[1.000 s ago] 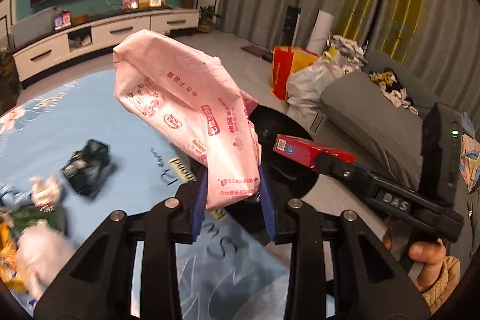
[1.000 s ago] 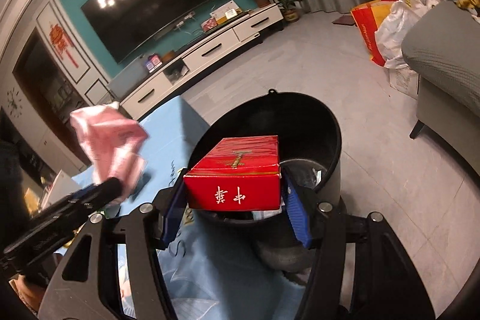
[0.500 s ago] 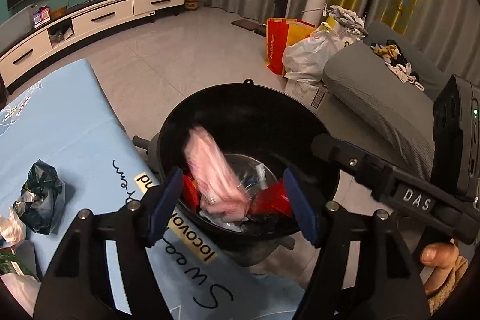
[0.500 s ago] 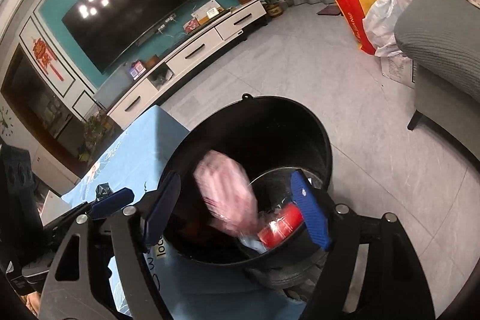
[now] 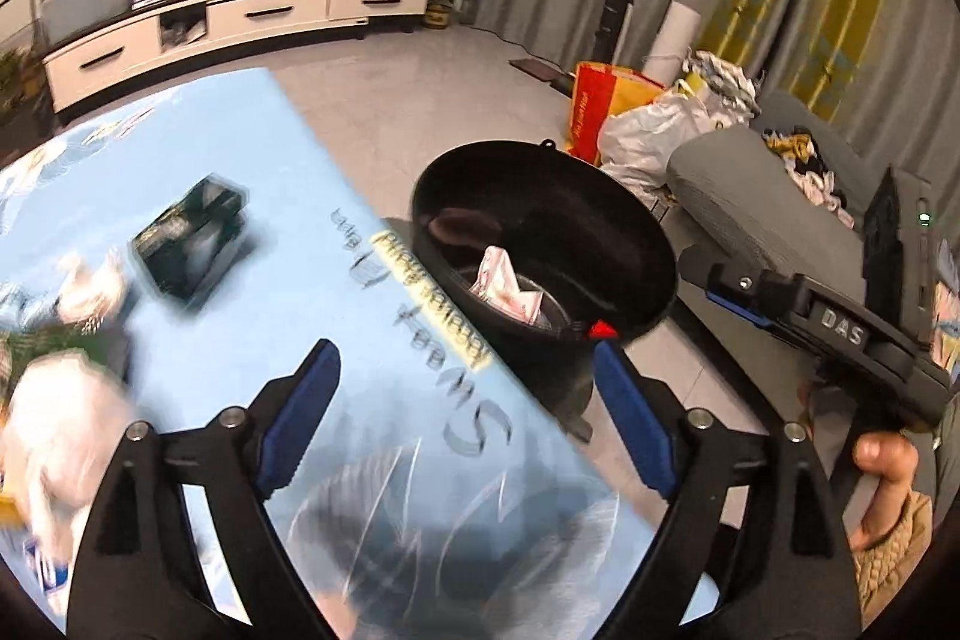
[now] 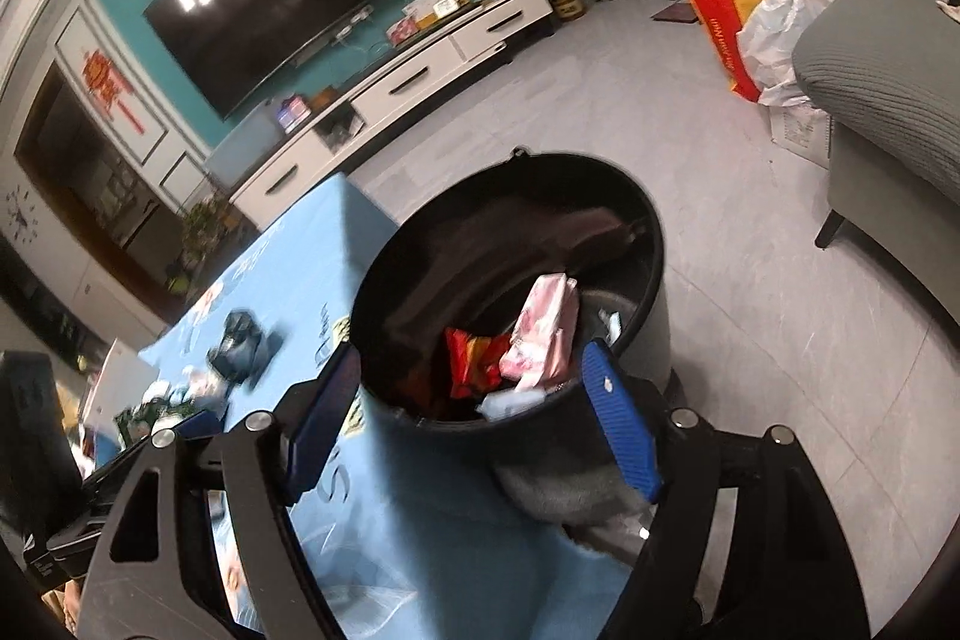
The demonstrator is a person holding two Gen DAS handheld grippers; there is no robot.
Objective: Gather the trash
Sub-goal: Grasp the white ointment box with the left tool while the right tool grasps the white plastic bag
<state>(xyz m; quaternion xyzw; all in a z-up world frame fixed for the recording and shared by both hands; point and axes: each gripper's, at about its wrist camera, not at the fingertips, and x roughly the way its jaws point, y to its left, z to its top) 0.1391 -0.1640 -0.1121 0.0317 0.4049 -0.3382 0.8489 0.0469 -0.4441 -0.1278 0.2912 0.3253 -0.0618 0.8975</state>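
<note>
A black round bin (image 5: 600,226) (image 6: 651,250) stands on the floor beside the table's edge. The pink wrapper (image 5: 504,283) (image 6: 543,334) lies inside it, with red packaging (image 6: 471,361) next to it. My left gripper (image 5: 465,418) is open and empty above the blue tablecloth (image 5: 288,220), short of the bin. My right gripper (image 6: 474,427) is open and empty, just above the bin's near rim. It also shows in the left wrist view (image 5: 738,289). A dark green packet (image 5: 189,235) (image 6: 237,343) and blurred pale trash (image 5: 66,418) lie on the table.
A grey sofa (image 5: 762,214) (image 6: 882,82) stands right of the bin. A red bag (image 5: 597,106) and white plastic bags (image 5: 660,130) sit on the floor behind it. A white TV cabinet (image 5: 228,22) lines the far wall.
Both grippers opened over the bin: the pink wrapper and the red box dropped in. Both grippers have since drawn back toward the table.
</note>
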